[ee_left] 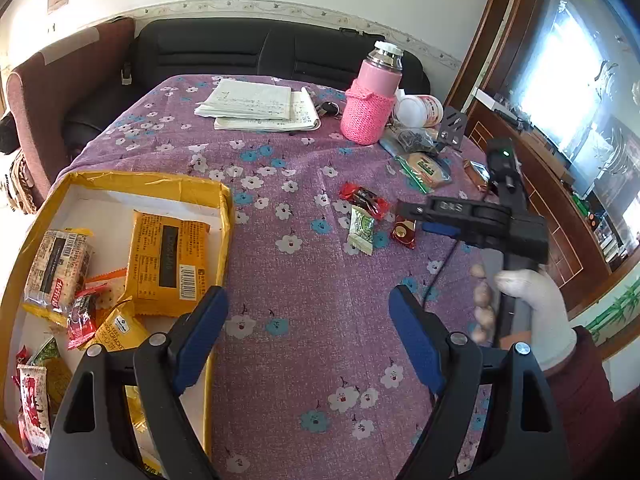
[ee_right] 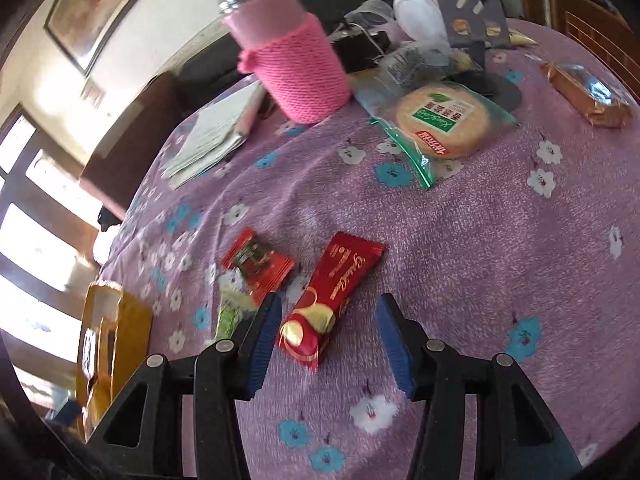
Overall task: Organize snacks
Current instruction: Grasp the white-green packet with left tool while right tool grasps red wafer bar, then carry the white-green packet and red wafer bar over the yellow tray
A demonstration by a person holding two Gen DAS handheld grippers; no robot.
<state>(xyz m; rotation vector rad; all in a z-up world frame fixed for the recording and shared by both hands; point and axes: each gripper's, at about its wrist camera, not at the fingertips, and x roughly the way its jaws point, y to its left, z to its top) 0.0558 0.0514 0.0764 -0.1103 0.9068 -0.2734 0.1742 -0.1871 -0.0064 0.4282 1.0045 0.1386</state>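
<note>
A yellow cardboard box point(ee_left: 225, 240) at the left holds several snack packets, among them a big orange cracker pack point(ee_left: 168, 256). My left gripper point(ee_left: 308, 294) hangs open over bare tablecloth beside the box. A dark red wafer packet point(ee_right: 340, 272) lies between the open jaws of my right gripper point(ee_right: 329, 300); the left pad is close to it and the right pad stands apart. Beside it lie a small red candy point(ee_right: 256, 264) and a green packet point(ee_right: 230, 312). Farther off are a round cracker in a green bag point(ee_right: 444, 120) and a brown-gold packet point(ee_right: 588, 96).
A pink knit-sleeved bottle point(ee_left: 370, 100), folded papers point(ee_left: 256, 104), a white cup point(ee_left: 420, 110) and a grey stand point(ee_left: 452, 124) crowd the table's far side. A white-gloved hand point(ee_left: 536, 292) holds the right gripper. A black sofa point(ee_left: 260, 48) lies behind the table.
</note>
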